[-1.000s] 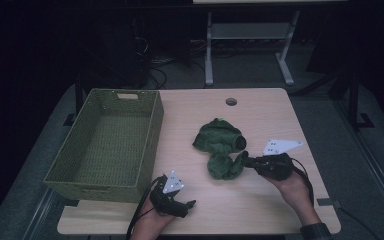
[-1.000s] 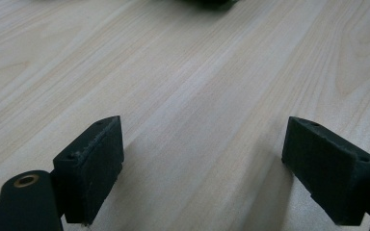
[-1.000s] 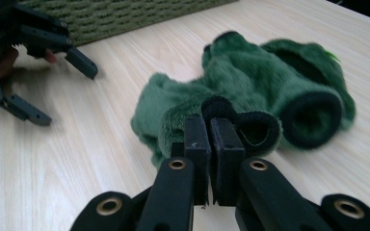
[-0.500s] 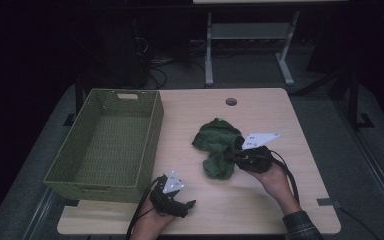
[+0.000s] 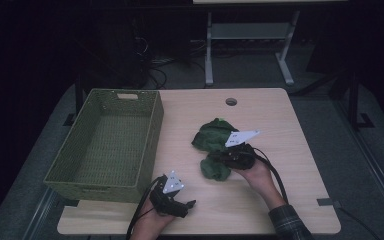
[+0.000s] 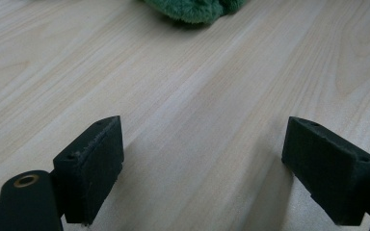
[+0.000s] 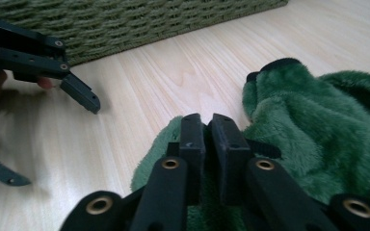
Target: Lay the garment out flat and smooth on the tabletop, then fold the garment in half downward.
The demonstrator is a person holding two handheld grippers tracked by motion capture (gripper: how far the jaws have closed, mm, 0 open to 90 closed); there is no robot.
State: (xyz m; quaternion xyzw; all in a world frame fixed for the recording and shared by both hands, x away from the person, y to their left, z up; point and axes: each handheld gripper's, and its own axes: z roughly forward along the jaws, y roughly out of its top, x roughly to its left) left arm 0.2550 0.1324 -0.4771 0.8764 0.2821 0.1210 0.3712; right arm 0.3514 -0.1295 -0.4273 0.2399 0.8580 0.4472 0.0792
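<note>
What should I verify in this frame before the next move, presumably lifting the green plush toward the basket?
1. Right gripper closed: ok, its jaws stand together over the green plush.
2. Plush fabric actually pinched between those jaws: cannot tell; they look almost touching, and any fabric between them is hidden.
3. Left gripper clear of the plush: ok, its jaws stand wide open over bare table, with the plush farther ahead.
4. Basket ready to receive: ok, it looks empty in the high view.
5. Path from plush to basket: ok, bare wood lies between them.
6. Cable from the right gripper free of the plush: ok, it trails back along the forearm.
</note>
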